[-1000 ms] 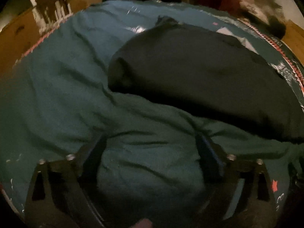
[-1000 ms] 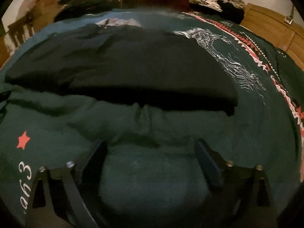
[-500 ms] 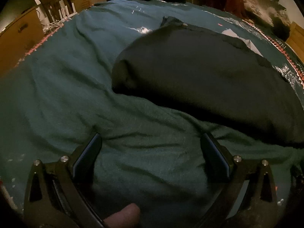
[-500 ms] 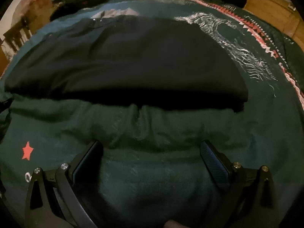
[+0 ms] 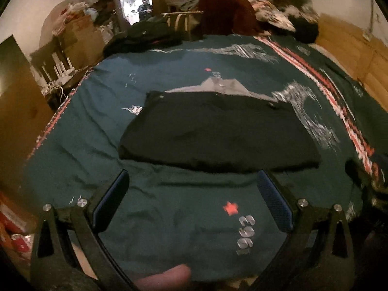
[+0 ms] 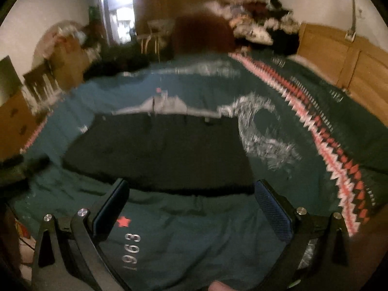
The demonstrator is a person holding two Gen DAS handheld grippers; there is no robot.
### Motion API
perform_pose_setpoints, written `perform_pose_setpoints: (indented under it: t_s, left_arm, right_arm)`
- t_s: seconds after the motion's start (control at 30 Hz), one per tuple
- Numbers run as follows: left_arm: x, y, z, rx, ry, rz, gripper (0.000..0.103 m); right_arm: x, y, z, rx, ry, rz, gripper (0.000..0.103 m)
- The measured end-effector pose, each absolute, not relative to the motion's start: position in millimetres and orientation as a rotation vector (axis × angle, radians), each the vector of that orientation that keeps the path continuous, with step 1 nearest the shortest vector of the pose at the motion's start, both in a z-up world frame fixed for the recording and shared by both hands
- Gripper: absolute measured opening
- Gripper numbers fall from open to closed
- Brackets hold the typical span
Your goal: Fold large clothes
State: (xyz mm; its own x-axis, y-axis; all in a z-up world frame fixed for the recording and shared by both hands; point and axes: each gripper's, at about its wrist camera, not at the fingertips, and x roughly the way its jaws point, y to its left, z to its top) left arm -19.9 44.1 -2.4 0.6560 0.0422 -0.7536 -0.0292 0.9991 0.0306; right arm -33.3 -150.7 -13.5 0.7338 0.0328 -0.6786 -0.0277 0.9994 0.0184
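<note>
A black garment lies folded flat in a wide rectangle on a teal bedspread. It also shows in the right wrist view. A grey piece of clothing sticks out behind its far edge. My left gripper is open and empty, raised above the bedspread in front of the garment's near edge. My right gripper is open and empty too, raised in front of the garment's near edge. Neither gripper touches the garment.
The bedspread has a red star and "1963" print near me and a red-and-white zigzag band on the right. Piled clothes and a chair stand behind the bed. A wooden headboard is on the right, wooden furniture on the left.
Both grippers have pulled back and risen away from the bedspread, so the whole folded garment and the room now show. Both stayed open.
</note>
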Motion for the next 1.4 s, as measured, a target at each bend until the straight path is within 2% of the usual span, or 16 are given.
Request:
perform_pose_setpoints:
  t_s: [0.27, 1.4]
  left_arm:
    - [-47.0, 24.6, -12.8, 0.014, 0.937, -0.043, 0.103]
    - [-60.9, 29.9, -2.3, 0.064, 0.832, 0.102, 0.103]
  right_arm:
    - [-75.6, -136.6, 19.1, -0.031, 0.743, -0.007, 0.103]
    - [-107.2, -108.6, 29.9, -0.112, 0.693, -0.038, 0.103]
